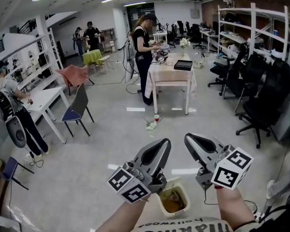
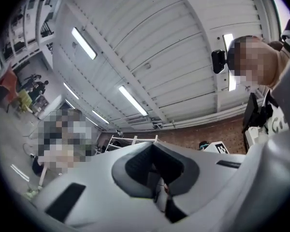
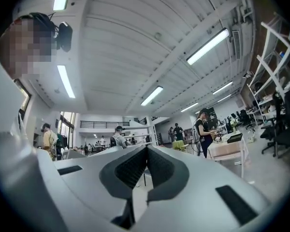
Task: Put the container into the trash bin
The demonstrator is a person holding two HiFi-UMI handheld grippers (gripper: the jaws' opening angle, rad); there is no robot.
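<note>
On the left stand a white table (image 1: 44,99) and a grey chair (image 1: 77,106), well away from me. Further in, some litter (image 1: 152,124) lies on the floor, and behind it a person (image 1: 143,52) stands by a table with a cloth (image 1: 170,74). My left claw (image 1: 162,146) is up in the air with its jaws pressed together and nothing in them. Just right of it and lower down, close to my body, is the container (image 1: 173,200). It is an open pale cup with brown stuff inside, and I cannot tell what it rests on. I think it is light and thin, so it may bend or spill. I would pinch its rim gently and keep it upright. My right claw (image 1: 191,139) is up too, closed and empty. On the right stand black chairs (image 1: 261,105). I see no trash bin, so I must find one first.
</note>
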